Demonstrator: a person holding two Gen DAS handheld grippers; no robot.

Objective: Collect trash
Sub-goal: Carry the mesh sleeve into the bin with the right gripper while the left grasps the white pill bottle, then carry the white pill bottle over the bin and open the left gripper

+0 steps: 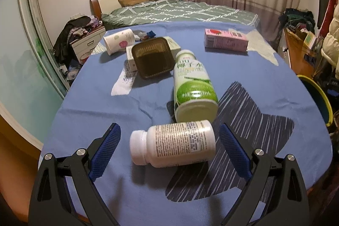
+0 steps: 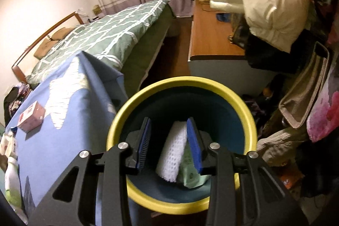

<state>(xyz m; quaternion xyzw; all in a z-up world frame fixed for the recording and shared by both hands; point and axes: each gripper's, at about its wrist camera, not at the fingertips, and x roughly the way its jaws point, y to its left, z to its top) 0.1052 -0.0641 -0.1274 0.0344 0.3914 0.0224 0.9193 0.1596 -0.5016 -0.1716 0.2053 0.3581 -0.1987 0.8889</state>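
Left wrist view: wide-open left gripper (image 1: pixel 169 141) straddles a smooth white plastic pill bottle (image 1: pixel 173 144); right gripper (image 2: pixel 169 141) hangs released over the round yellow-rimmed bin (image 2: pixel 182 82).

left claw (image 1: pixel 170 148): jaws spread wide, angled downward | right claw (image 2: pixel 168 142): jaws parted, angled downward

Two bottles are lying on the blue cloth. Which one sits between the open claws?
The white pill bottle with the white cap and small black print. It lies sideways between the left gripper. The green-labelled drink bottle lies just beyond it.
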